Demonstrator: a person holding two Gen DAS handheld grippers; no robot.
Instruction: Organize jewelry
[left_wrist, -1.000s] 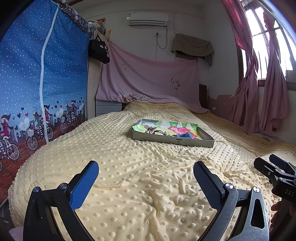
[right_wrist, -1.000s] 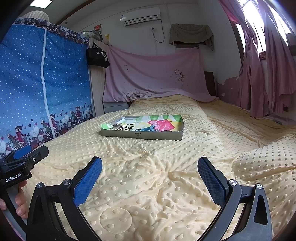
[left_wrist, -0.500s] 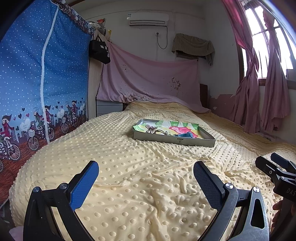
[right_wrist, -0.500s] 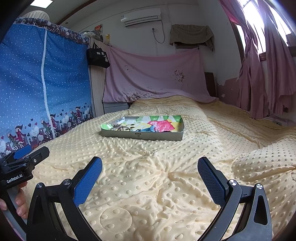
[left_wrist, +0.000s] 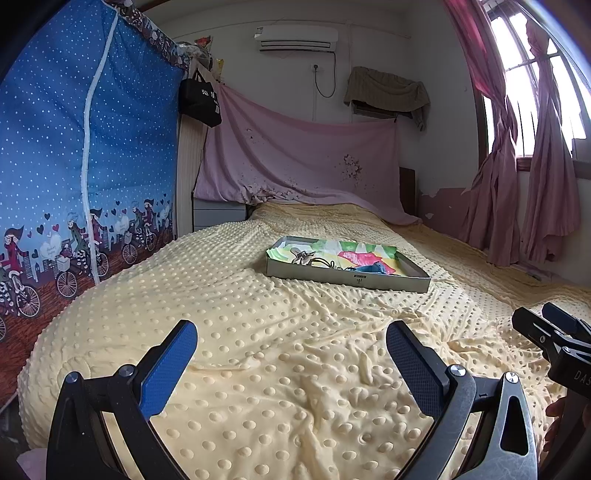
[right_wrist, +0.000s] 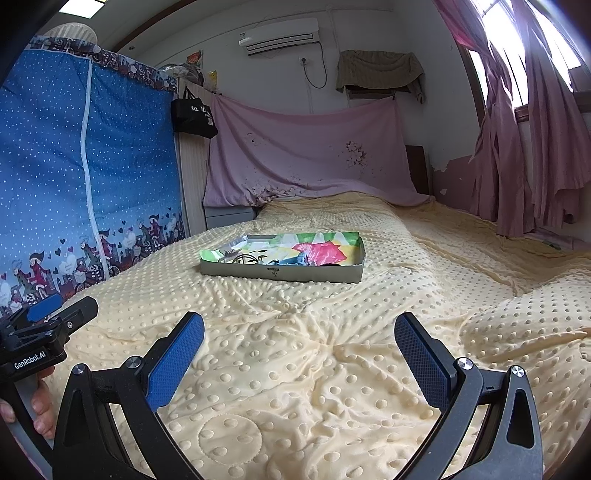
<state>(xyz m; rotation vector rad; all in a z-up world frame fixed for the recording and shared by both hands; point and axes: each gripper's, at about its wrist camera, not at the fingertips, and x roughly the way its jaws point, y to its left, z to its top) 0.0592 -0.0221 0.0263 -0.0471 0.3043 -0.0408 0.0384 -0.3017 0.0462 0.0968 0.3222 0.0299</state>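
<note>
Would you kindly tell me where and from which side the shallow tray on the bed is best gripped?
Probably the near long wall of the tray, from above: it stands low, thin and upright, facing the open right gripper. Pinch the rim, one finger inside, one outside.

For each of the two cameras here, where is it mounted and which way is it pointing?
Left wrist: on the left gripper, facing up the bed toward the tray; the right gripper shows at its right edge.
Right wrist: on the right gripper, facing the same way; the left gripper and a hand show at left.
Shared: the tray, the yellow blanket, both grippers open.
</note>
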